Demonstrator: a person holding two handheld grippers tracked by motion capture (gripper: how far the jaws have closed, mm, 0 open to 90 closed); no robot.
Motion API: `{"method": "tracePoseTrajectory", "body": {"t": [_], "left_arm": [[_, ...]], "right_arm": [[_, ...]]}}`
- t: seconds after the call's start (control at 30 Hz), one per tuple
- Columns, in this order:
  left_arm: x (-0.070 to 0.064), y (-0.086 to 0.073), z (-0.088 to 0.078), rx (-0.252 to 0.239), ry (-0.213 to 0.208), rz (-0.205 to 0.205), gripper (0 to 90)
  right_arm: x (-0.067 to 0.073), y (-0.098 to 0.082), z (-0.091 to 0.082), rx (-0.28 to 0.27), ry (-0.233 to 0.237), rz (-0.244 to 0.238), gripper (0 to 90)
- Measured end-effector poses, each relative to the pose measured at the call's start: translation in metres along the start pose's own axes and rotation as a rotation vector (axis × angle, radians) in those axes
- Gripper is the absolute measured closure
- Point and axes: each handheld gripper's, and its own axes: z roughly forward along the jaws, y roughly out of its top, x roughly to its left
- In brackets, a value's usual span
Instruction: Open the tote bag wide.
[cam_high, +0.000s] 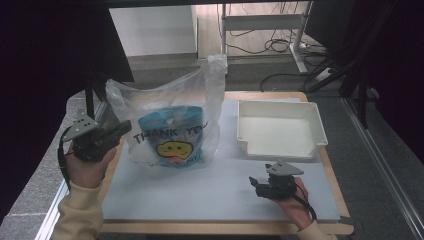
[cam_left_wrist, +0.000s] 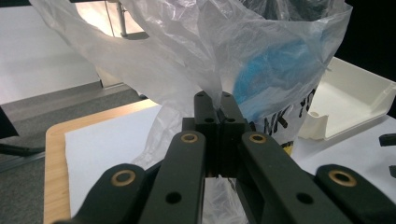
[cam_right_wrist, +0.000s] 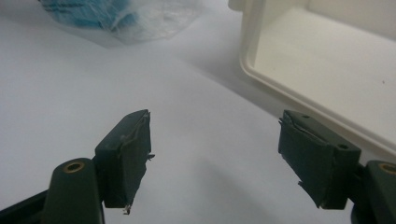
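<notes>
High view shows the left gripper (cam_high: 119, 131) at the left side of the plastic bag (cam_high: 170, 100), its jaws pointing toward the bag's edge. From the left gripper view, these jaws are pressed together and a fold of the thin film is pinched between the pads, so this claw has hold of the bag's side wall. The bag stands upright on the white mat (cam_high: 210, 195), near its back left part, with a blue packet (cam_high: 172, 131) inside and its mouth open upward.

The right gripper (cam_high: 257, 186) rests low on the mat at the front right, well apart from the bag. Its jaws stand wide open with nothing between them. From this claw the bag lies to the left and farther back; the white tray (cam_high: 280, 131) is just behind it.

I judge that the next move depends on this: the left hand already holds one side, so the free right claw must travel left and back to reach the bag's other side or the packet.
</notes>
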Motion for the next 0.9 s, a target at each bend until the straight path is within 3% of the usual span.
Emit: {"method": "tracePoseTrajectory", "body": {"t": [0.2,0.37,0.53,0.6,0.9], "left_arm": [[0.002,-0.003,-0.002,-0.004,-0.026,0.0,90.0],[0.004,-0.005,-0.001,-0.01,-0.043,-0.022,90.0],[0.004,-0.005,0.001,-0.008,-0.041,-0.018,89.9],[0.003,-0.005,0.001,-0.009,-0.042,-0.02,89.9],[0.003,-0.006,0.0,-0.009,-0.046,-0.016,90.0]], "right_arm": [[0.007,0.015,-0.004,-0.047,0.008,-0.006,25.9],[0.009,0.026,-0.007,-0.073,0.01,0.002,25.9],[0.005,0.036,-0.008,-0.094,0.023,0.022,25.9],[0.004,0.045,-0.01,-0.112,0.048,0.04,25.9],[-0.003,0.081,-0.007,-0.153,0.07,0.025,25.4]]}}
